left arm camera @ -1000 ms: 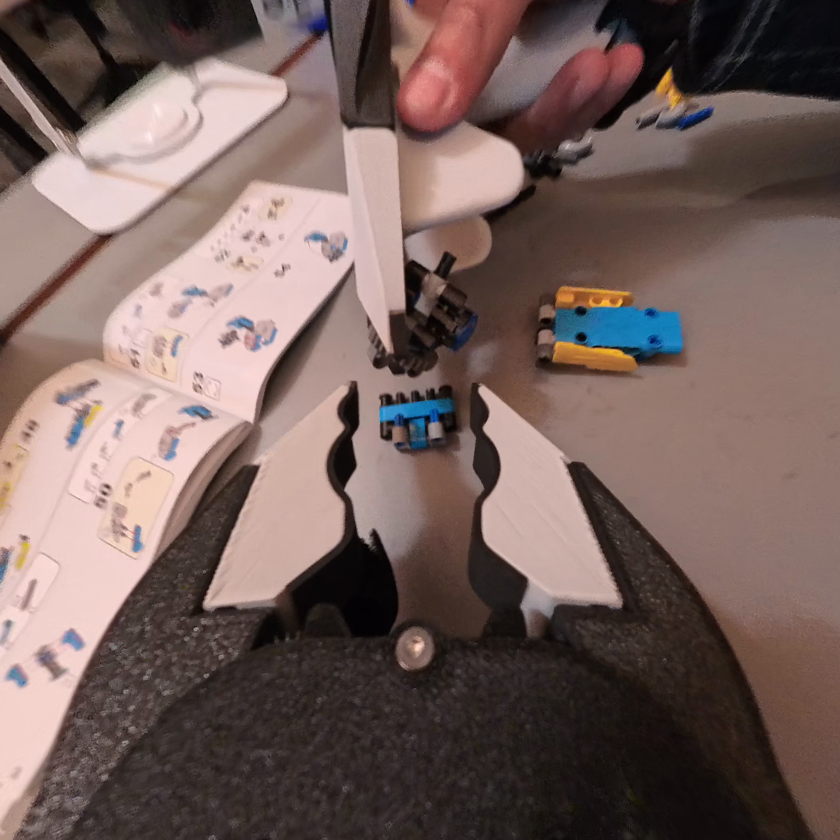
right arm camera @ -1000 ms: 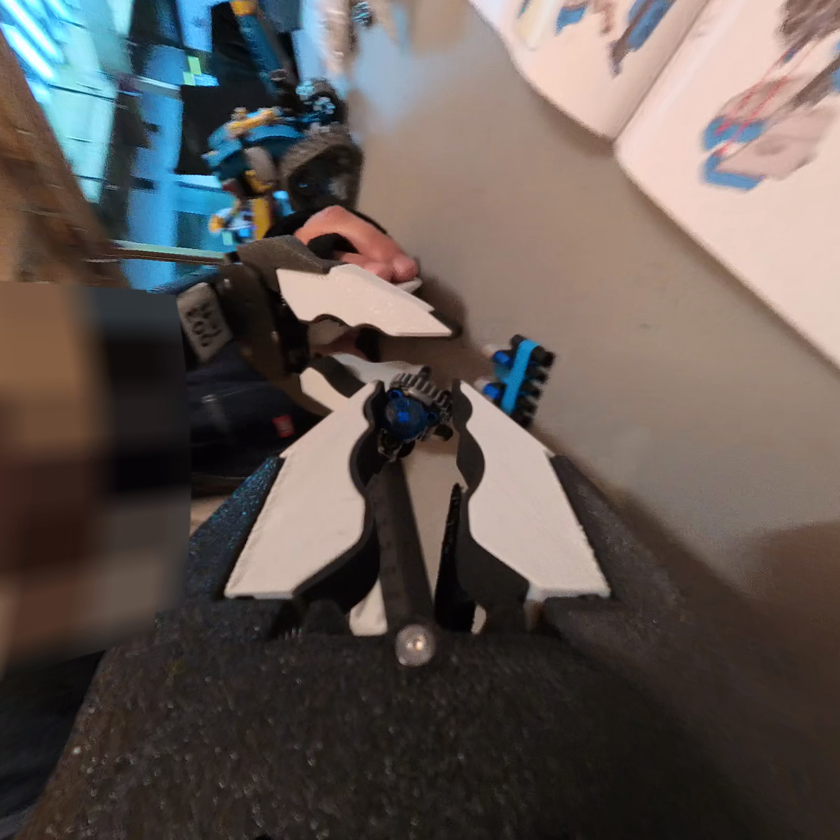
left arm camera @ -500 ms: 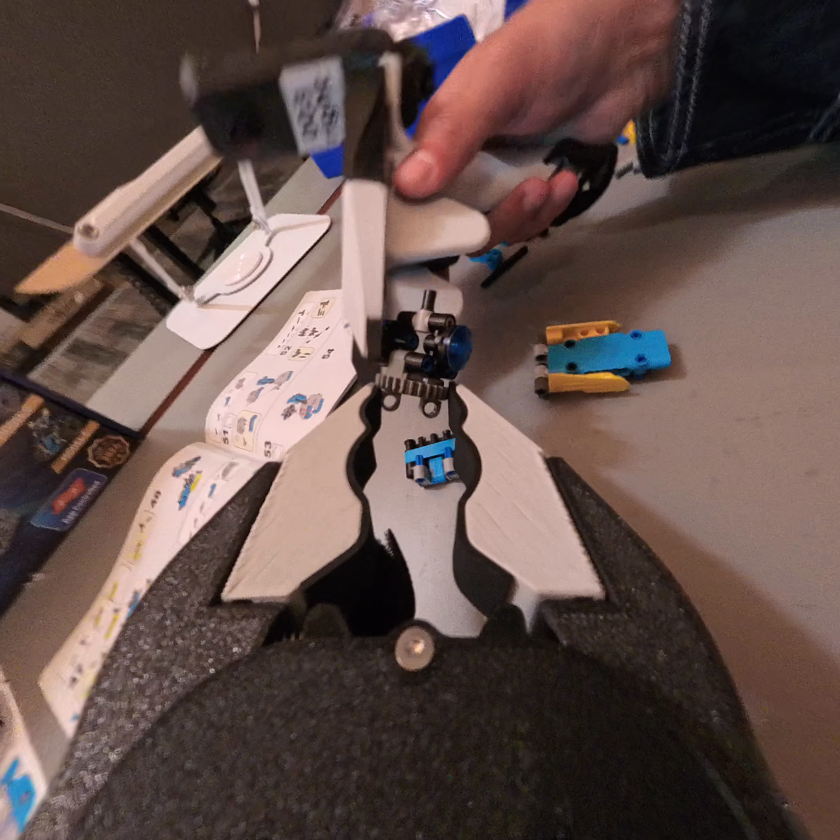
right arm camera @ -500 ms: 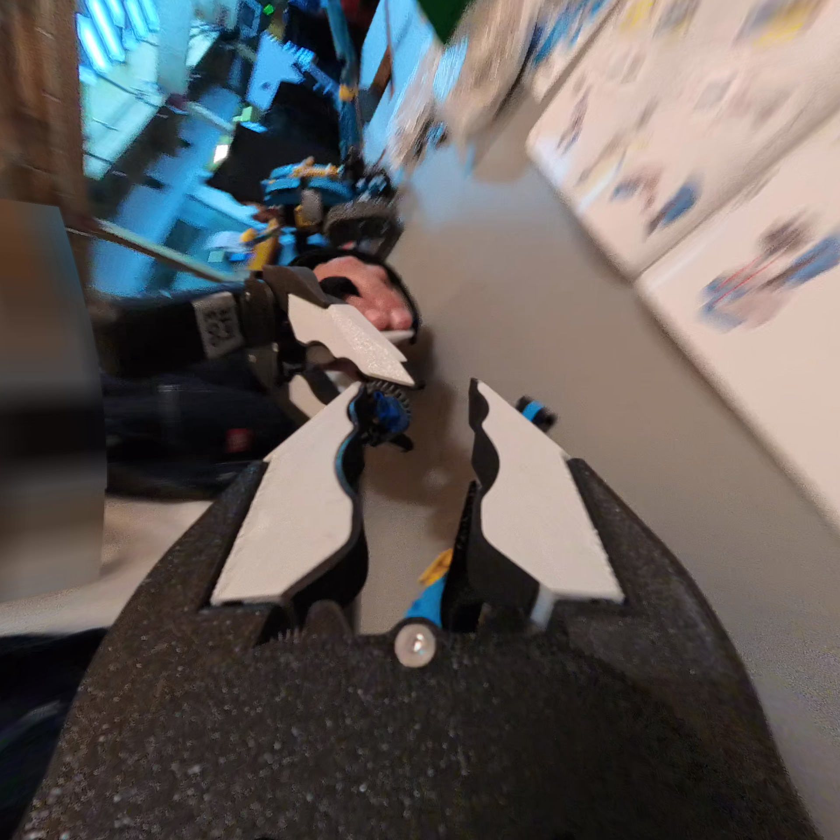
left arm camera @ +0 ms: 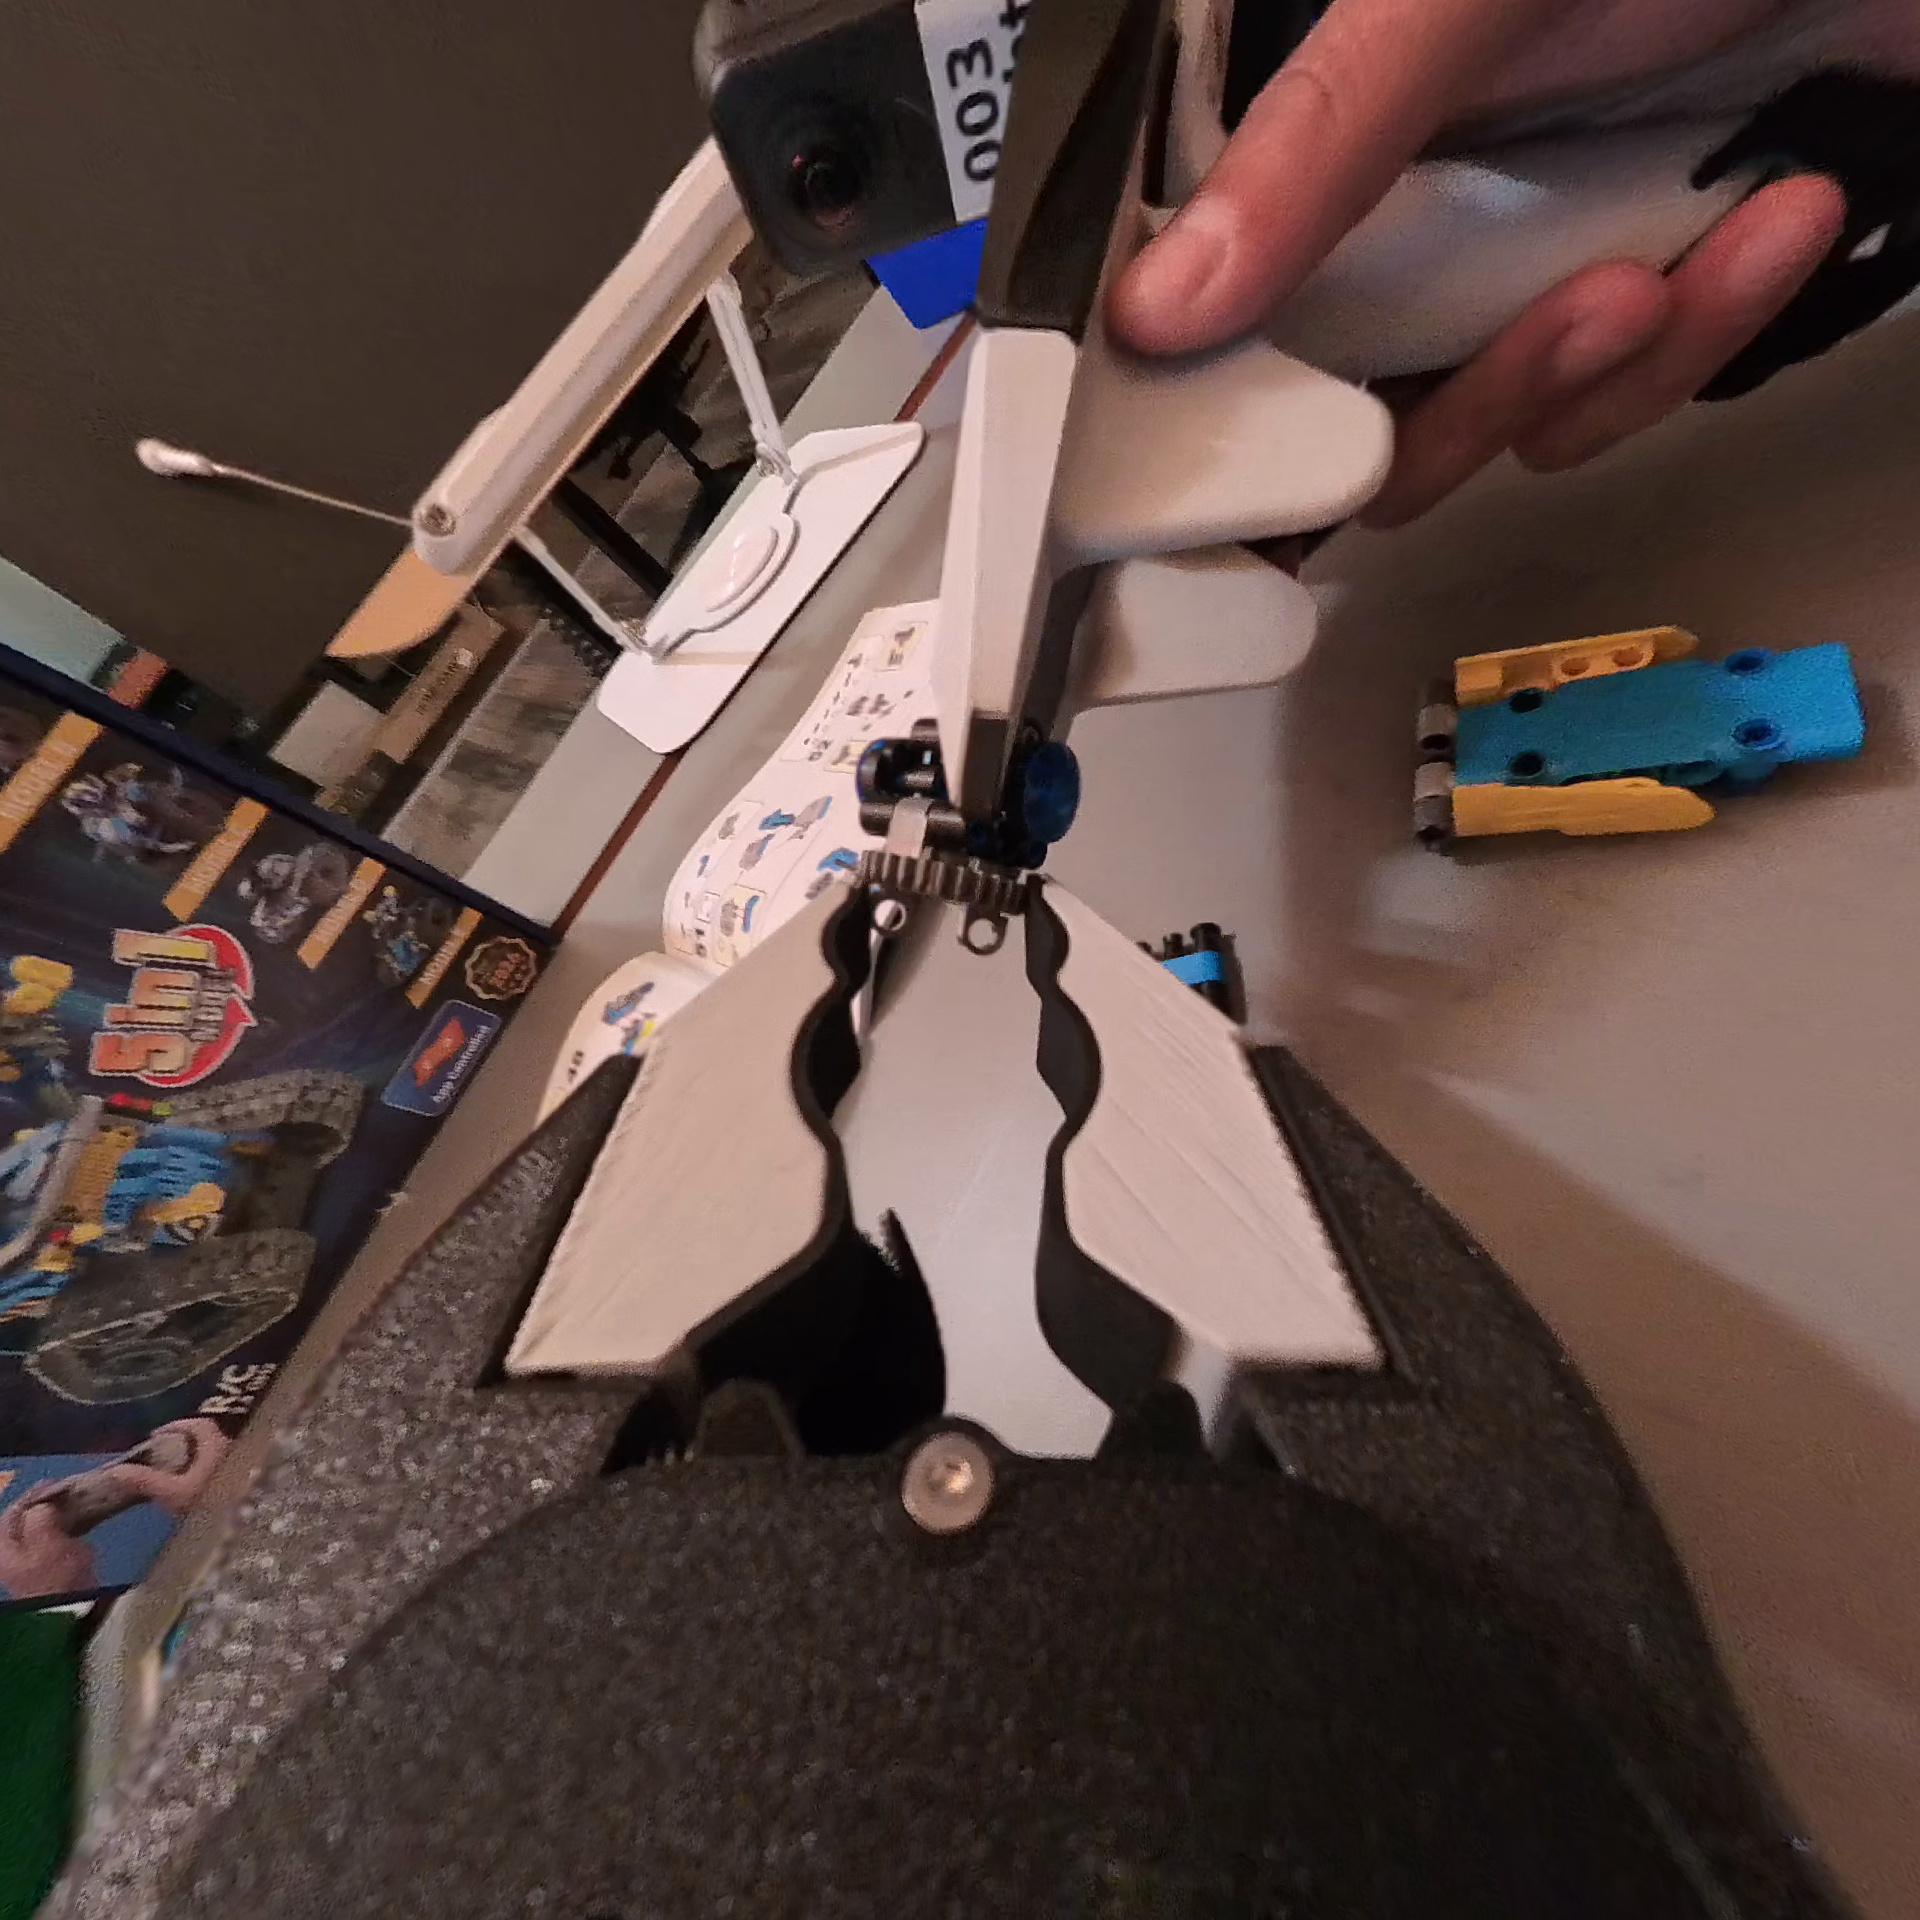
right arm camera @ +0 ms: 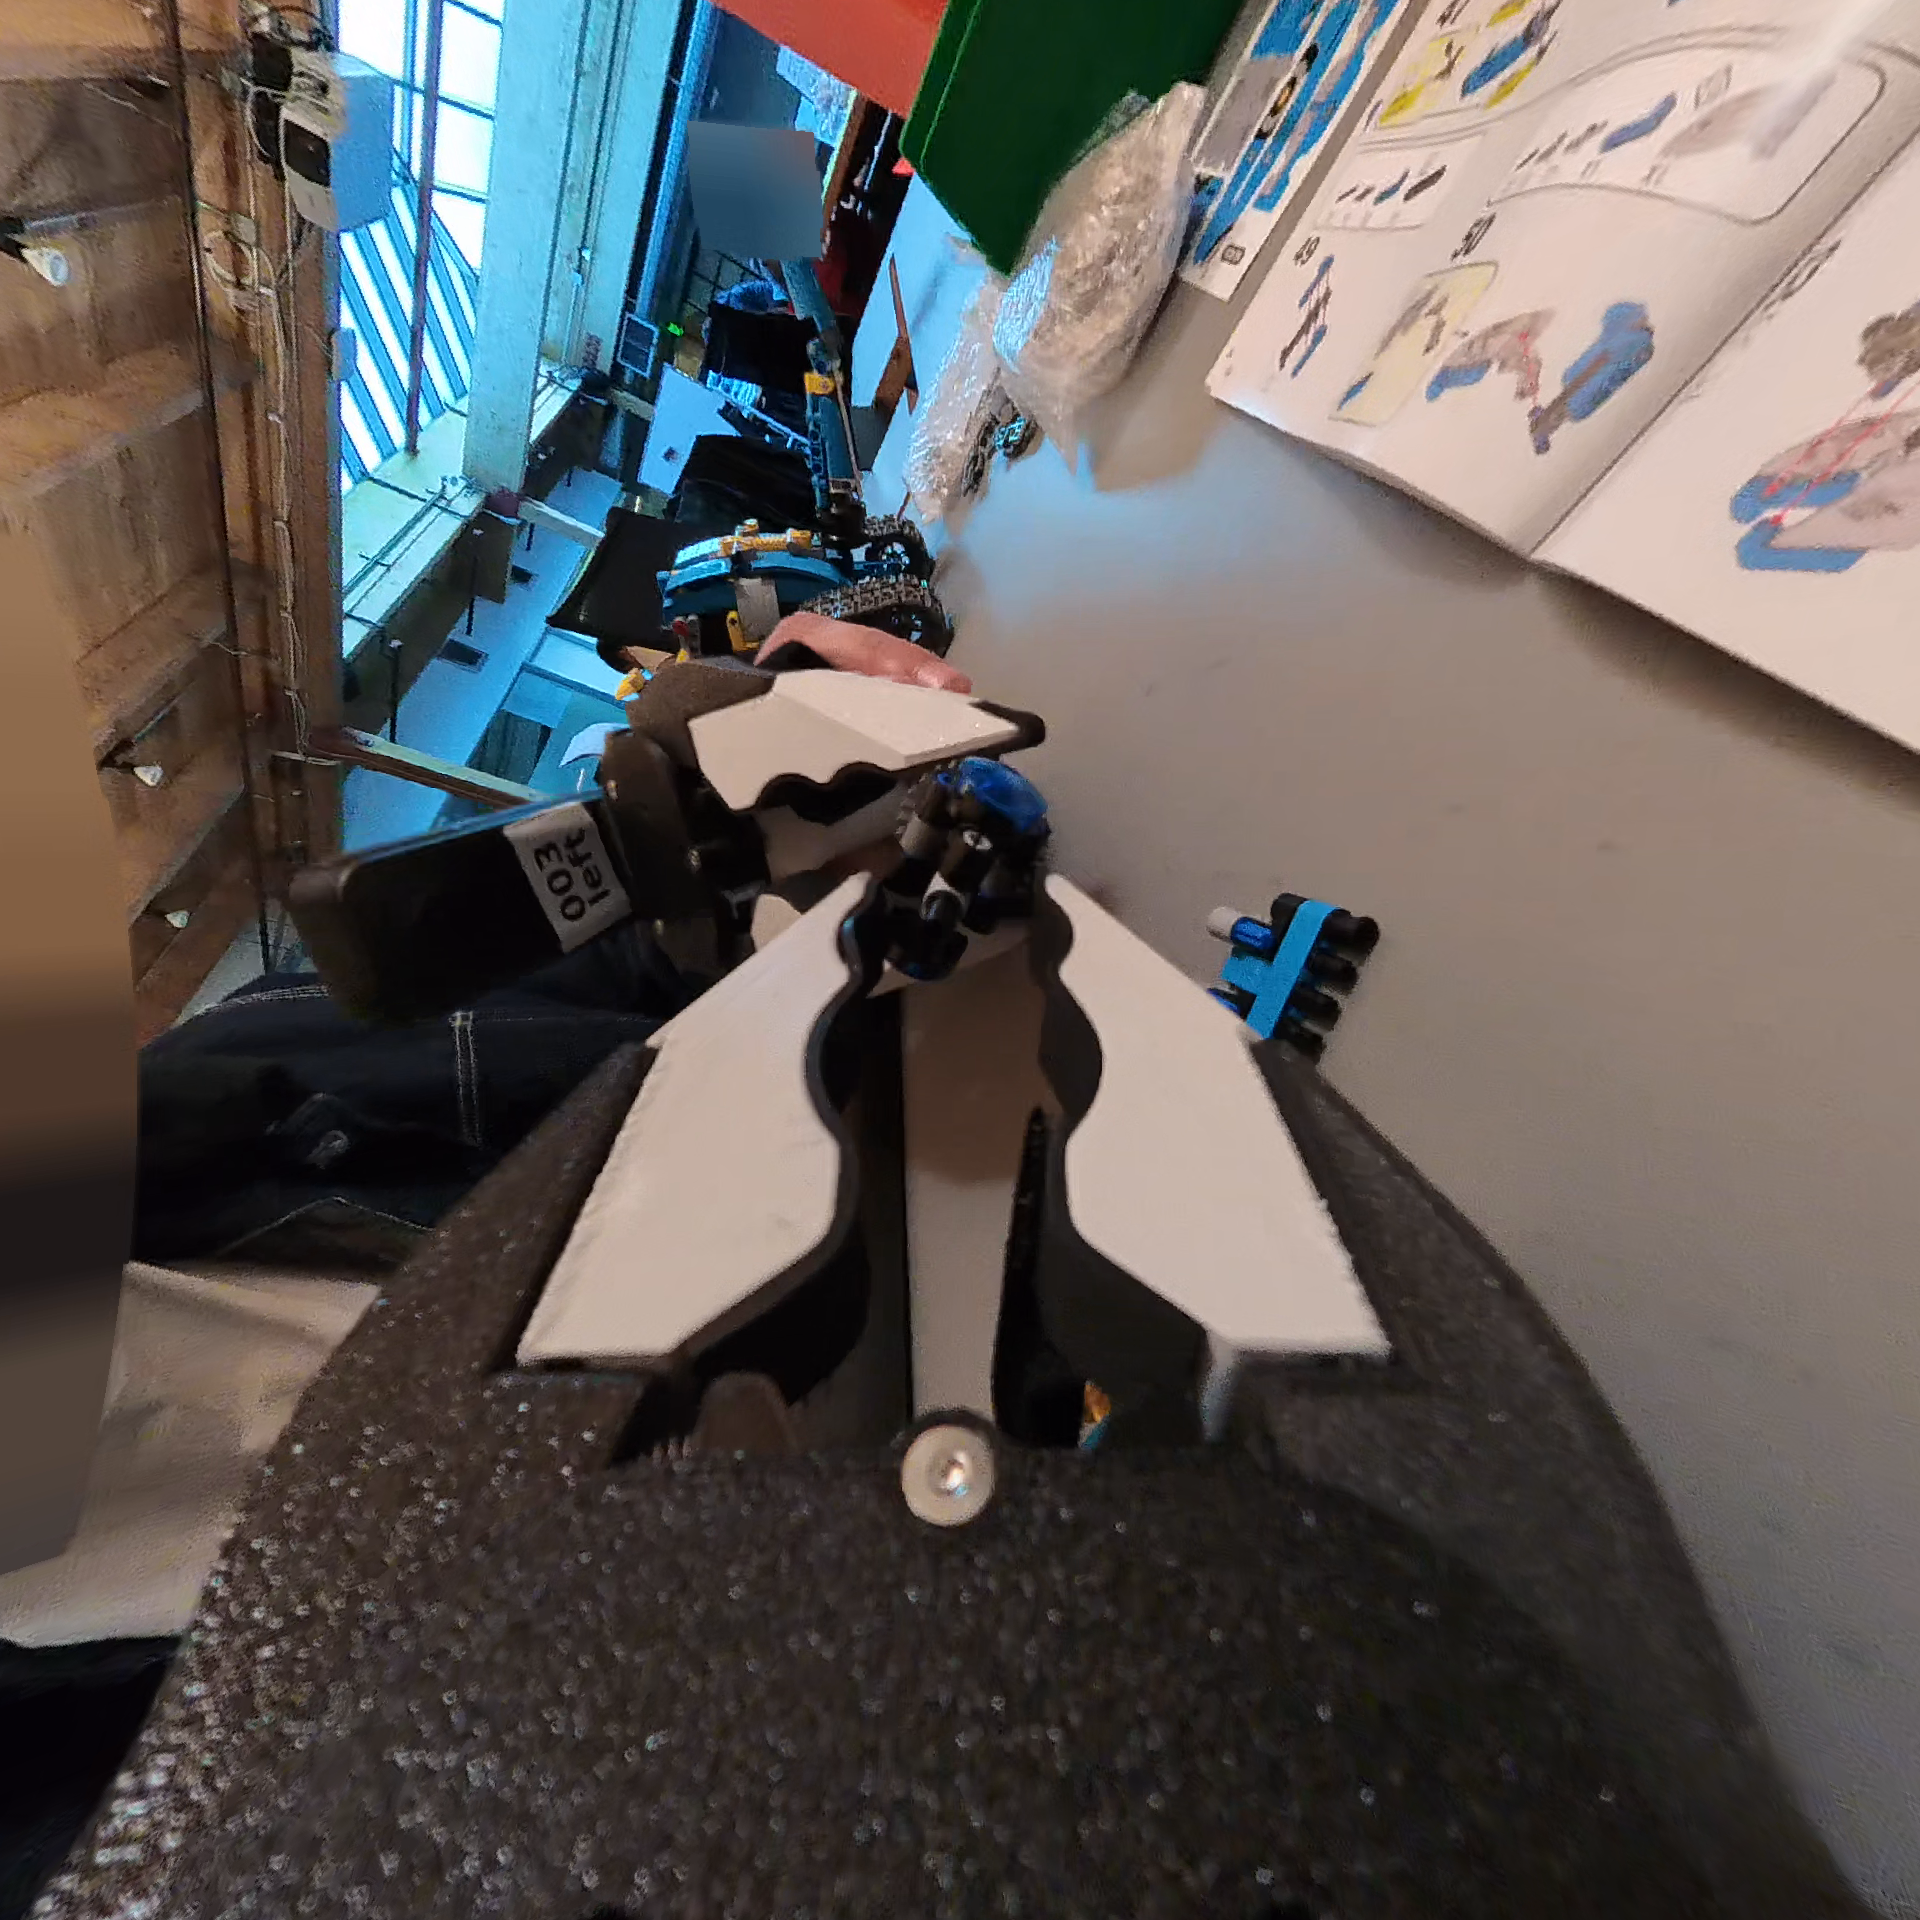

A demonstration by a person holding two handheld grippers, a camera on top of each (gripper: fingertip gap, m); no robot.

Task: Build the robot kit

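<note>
Toy vehicle (left arm camera: 1631, 743) lies right of booklet (left arm camera: 769, 831); pin block (right arm camera: 1294, 977) apparently between.

A grey table (left arm camera: 1558, 1091) is seen under everything. A dark wall (left arm camera: 312, 208) is seen at the far left. Bright windows (right arm camera: 405, 260) are seen far off, and blue light is let in. Wooden shelves (right arm camera: 156, 468) are seen beside them.

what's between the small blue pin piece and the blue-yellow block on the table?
Nothing; bare table from pin piece to block, left wrist view.
</note>
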